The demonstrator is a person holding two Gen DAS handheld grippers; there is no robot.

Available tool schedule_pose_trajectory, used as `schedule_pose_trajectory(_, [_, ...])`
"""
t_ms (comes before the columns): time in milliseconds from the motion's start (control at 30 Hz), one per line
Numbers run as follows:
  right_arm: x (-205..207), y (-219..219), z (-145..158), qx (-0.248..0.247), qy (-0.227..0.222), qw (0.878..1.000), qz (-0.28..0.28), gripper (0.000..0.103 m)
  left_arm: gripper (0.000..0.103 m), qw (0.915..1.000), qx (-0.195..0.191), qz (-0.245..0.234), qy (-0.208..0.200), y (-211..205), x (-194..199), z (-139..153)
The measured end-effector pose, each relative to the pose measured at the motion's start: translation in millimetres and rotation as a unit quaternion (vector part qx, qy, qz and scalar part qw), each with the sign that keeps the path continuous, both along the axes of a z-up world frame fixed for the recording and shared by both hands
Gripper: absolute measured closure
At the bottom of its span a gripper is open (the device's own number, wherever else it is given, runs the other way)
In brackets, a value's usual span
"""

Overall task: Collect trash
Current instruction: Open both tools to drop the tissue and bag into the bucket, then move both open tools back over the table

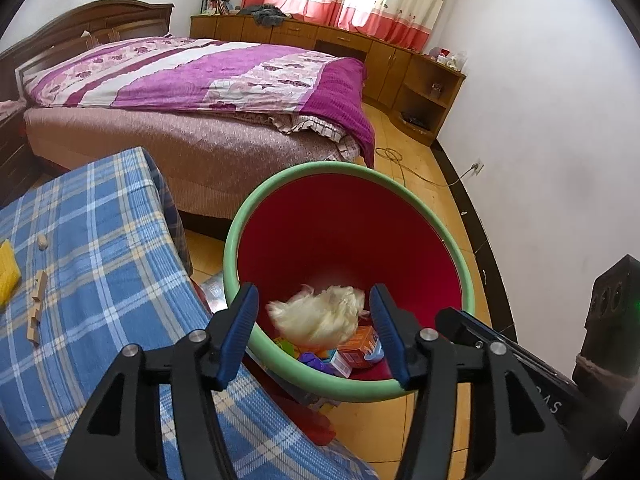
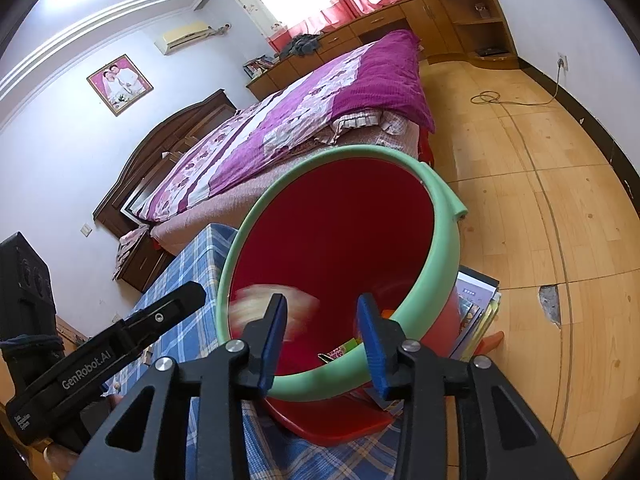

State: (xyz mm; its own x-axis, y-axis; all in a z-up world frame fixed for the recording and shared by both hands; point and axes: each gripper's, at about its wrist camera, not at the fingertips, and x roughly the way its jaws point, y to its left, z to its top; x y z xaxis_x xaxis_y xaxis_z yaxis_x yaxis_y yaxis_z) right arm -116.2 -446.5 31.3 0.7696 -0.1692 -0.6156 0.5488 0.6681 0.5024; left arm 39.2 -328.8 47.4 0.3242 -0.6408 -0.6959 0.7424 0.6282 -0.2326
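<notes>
Both tools are spread apart and hold nothing. Left tool (image 1: 314, 334) hangs over the near rim of the red bin (image 1: 348, 240) with its green rim, and a crumpled pale tissue (image 1: 320, 316) appears between its blue fingers (image 1: 240, 332), blurred, inside the bin's mouth and touching neither finger. Below the tissue, colourful cartons (image 1: 352, 354) lie at the bin's bottom. Right tool (image 2: 322, 342) hangs over the same bin (image 2: 320, 240) from the other side, its fingers straddling the near rim; the tissue (image 2: 256, 308) shows there as a pale smear. Left of the bin stands the counter (image 1: 100, 240) under a blue plaid cloth, carrying wooden blocks (image 1: 38, 308) and a yellow sponge (image 1: 7, 272). Beyond is the bed (image 1: 192, 80).
</notes>
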Motion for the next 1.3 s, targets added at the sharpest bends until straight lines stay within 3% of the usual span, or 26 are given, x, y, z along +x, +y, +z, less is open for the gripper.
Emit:
schedule_pose_trajectory(333, [-2, 6, 7, -0.01, -0.004, 1.0, -0.002, 0.062, 0.045, 0.9998, -0.01, 0.012, 0.011, 20, 5, 3])
schedule_pose_trajectory(700, [18, 31, 19, -0.027, -0.003, 0.999, 0.028, 0.05, 0.045, 0.9977, -0.013, 0.066, 0.009, 73, 23, 10])
schedule_pose_trajectory(1033, [53, 69, 33, -0.048, -0.002, 0.996, 0.078, 0.041, 0.045, 0.9897, -0.019, 0.141, 0.005, 138, 49, 15])
schedule_pose_trajectory(1300, [87, 104, 43, -0.062, 0.005, 0.991, 0.116, 0.04, 0.045, 0.9815, -0.016, 0.191, -0.006, 187, 68, 18])
